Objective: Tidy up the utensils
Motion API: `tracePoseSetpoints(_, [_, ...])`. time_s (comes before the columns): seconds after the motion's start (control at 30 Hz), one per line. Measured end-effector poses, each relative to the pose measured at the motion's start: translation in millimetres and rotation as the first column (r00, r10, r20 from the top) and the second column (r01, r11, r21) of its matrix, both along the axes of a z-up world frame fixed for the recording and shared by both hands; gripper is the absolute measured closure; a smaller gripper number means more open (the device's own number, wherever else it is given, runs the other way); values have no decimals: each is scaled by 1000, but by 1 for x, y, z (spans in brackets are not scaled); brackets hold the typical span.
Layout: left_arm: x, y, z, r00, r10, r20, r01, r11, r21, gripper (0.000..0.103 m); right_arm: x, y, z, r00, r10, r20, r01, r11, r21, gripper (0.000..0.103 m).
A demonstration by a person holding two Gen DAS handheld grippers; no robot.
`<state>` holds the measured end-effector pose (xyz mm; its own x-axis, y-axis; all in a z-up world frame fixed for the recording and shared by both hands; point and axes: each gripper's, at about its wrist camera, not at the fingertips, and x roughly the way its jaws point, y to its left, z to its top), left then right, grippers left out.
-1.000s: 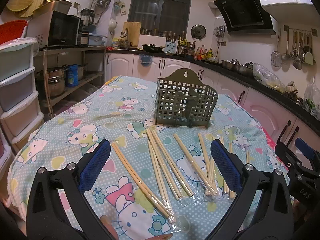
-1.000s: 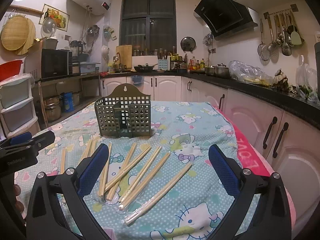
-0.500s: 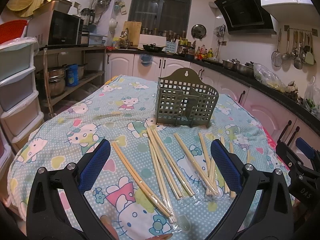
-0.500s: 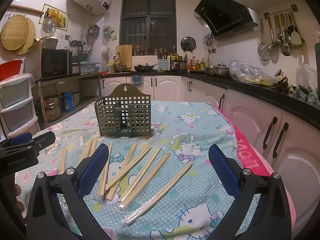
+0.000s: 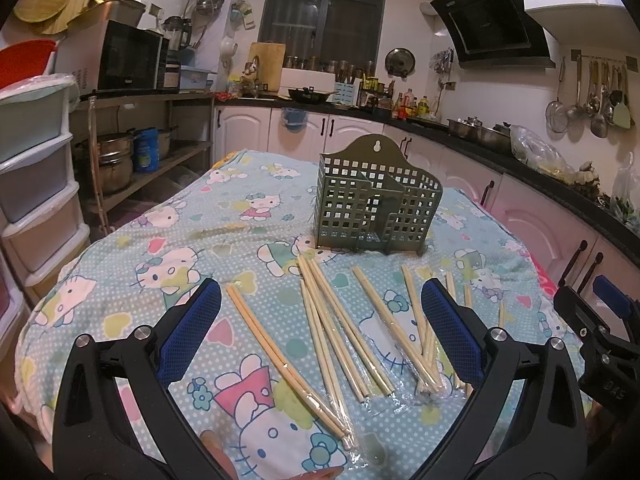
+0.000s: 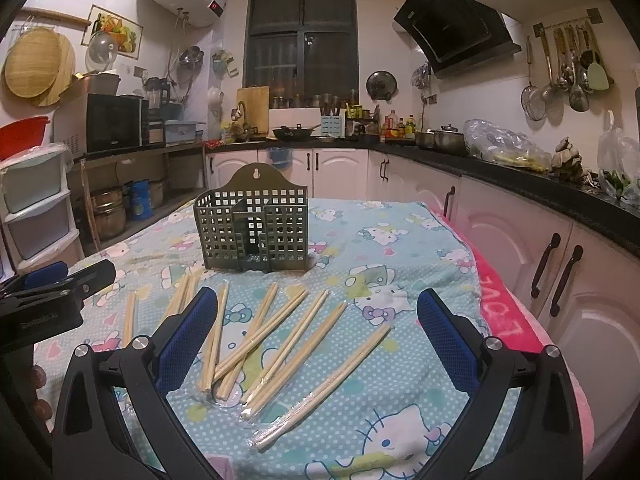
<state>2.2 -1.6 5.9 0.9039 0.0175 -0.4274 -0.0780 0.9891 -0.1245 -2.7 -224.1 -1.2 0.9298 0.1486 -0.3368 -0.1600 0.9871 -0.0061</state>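
Several pairs of wrapped chopsticks [image 5: 320,320] lie scattered, some crossing, on the patterned tablecloth [image 5: 168,240], each pair sealed in a clear sleeve. They occupy the near half of the table, between the two grippers and the green slotted holder [image 5: 376,212], which stands upright behind them, apart from most but with the far tips of one or two pairs close to its base. One pair, the rightmost [image 6: 324,384], lies apart from the cluster.

The left gripper [image 5: 320,340] hovers over the spread with its blue pads wide apart and nothing between them; the right gripper [image 6: 316,340] is likewise spread wide and unloaded.

Risks, as judged: the sleeves look slick, so a pinched pair may slide or pivot in the pads; where pairs overlap, closing on one could drag or lift its neighbour; a long pair gripped near one end may droop and catch the holder's rim, and the holder looks light enough to tip or skid on the soft cloth.

Containers: the holder has a divided interior with a front pocket, and no utensil is visible in any compartment. Beyond the table, a white drawer unit [image 5: 36,184] stands at left, and dark counters [image 6: 520,184] carry pots and bottles.
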Motion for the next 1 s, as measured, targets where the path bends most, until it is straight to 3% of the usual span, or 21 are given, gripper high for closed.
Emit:
tracePoseSetpoints(0.37, [13,16,-8,999,44,-17,-44,999,-19,11,16,9,2,999,35,-37,-36,999,-29,6])
tracePoseSetpoints(1.0, [43,74,-27,981,35,-189,-59,990,-125,11,84,45,-5,964,156,-217,-171,984,-52,6])
